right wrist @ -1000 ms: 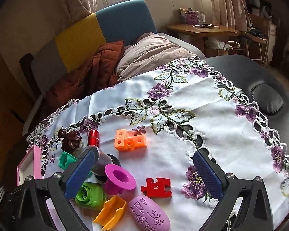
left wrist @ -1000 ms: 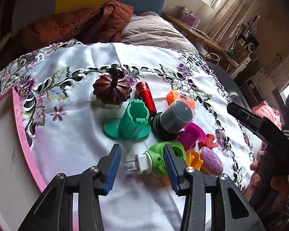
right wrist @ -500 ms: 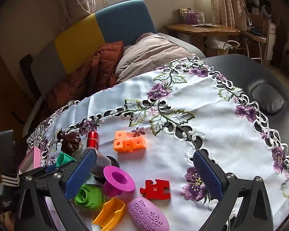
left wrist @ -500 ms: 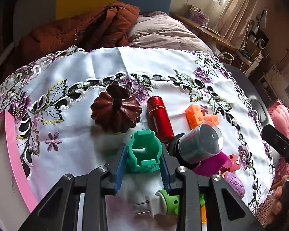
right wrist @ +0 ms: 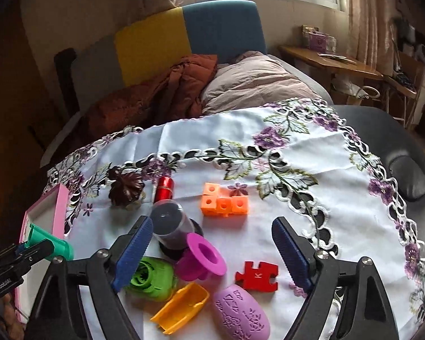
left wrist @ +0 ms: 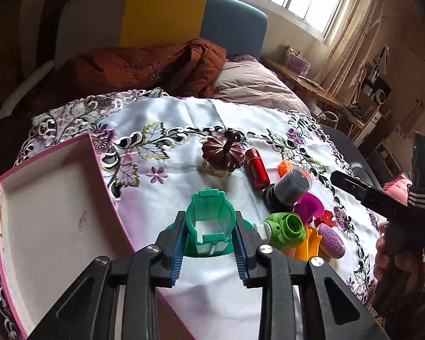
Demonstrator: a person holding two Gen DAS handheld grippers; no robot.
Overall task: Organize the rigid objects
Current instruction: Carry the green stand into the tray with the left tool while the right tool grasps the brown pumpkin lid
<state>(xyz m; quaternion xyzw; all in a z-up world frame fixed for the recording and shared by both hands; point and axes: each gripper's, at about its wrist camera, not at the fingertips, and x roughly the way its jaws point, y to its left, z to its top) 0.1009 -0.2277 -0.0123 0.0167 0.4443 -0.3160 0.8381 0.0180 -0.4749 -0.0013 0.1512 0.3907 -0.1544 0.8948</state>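
My left gripper (left wrist: 209, 222) is shut on a teal plastic stand (left wrist: 207, 206), held off the cloth right beside the pink tray (left wrist: 99, 170). The right wrist view shows that same gripper (right wrist: 28, 250) with the teal stand (right wrist: 51, 245) over the tray's edge (right wrist: 60, 198). My right gripper (right wrist: 211, 222) hovers over the pile with its jaws closing and nothing pressed between them. Under it lie a dark jar (right wrist: 170, 221), a magenta cup (right wrist: 204, 257) and a red puzzle piece (right wrist: 256, 276).
On the embroidered cloth (right wrist: 297, 153) lie a brown pumpkin (left wrist: 223, 155), a red tube (left wrist: 256, 168), orange cubes (right wrist: 223, 204), a green plug (right wrist: 153, 279), a yellow-orange piece (right wrist: 181, 306) and a purple egg (right wrist: 240, 311). Jackets and a chair stand behind.
My left gripper has shut on the teal stand, lifted it and carried it left toward the pink tray. The right gripper's jaws have narrowed a little over the pile.
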